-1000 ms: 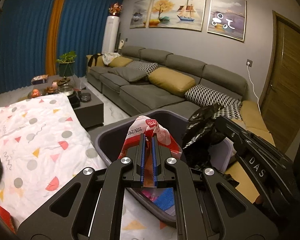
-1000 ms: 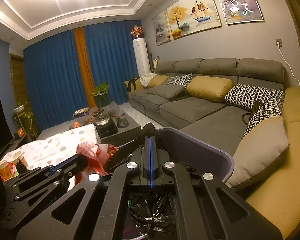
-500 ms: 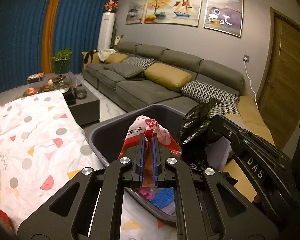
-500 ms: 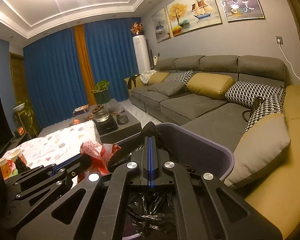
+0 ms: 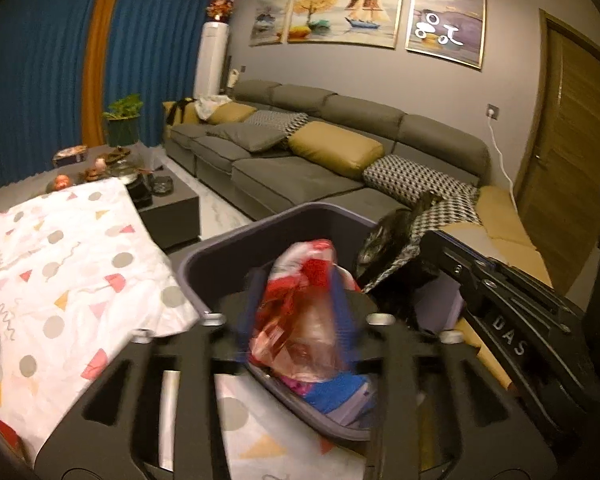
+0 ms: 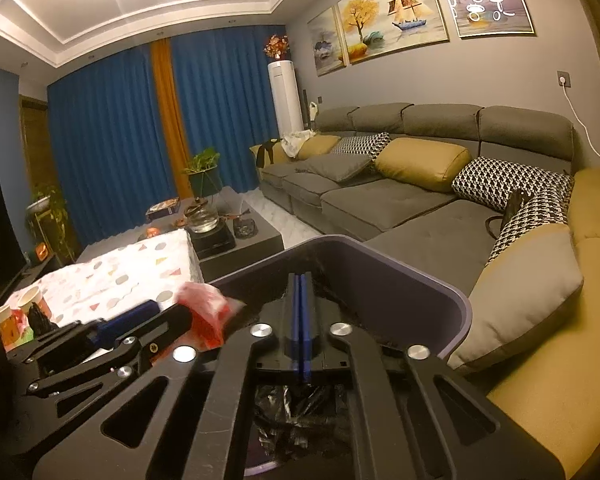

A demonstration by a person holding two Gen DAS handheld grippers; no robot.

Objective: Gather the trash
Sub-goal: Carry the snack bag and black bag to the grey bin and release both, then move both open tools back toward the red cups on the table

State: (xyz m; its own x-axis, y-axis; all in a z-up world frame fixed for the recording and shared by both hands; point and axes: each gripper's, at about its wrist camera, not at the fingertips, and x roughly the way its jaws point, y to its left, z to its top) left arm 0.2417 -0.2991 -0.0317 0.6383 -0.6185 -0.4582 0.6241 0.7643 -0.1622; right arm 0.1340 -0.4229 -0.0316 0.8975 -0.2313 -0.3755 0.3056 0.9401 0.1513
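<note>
Releasing item: we list one red and clear plastic snack wrapper (image 5: 300, 312), sitting between the blue pads of our left gripper (image 5: 296, 320), whose jaws have just been opening and now stand about half apart, blurred, the wrapper seemingly free of them. Location: above the near edge of the grey trash bin (image 5: 228, 256), over the coloured litter already at its bottom. Our right gripper (image 6: 301, 320) has its fingers nearly together, parted only a sliver after a slight opening just now; a black bin liner (image 6: 300, 412) lies bunched below it inside the bin, and we cannot tell whether the pads pinch any of it. Adjacent: a white cloth with coloured shapes (image 5: 72, 272) on the table at the bin's left edge, and a grey sofa (image 6: 400, 200) behind. Risks, as we judge them: the light wrapper may cling to a pad, or catch on the near rim and slide out onto the cloth, since it hangs close to that edge; the loose liner may slump further into the bin if the right fingers let go, covering the opening; a knock from either gripper could shift the bin toward the table's edge.
</note>
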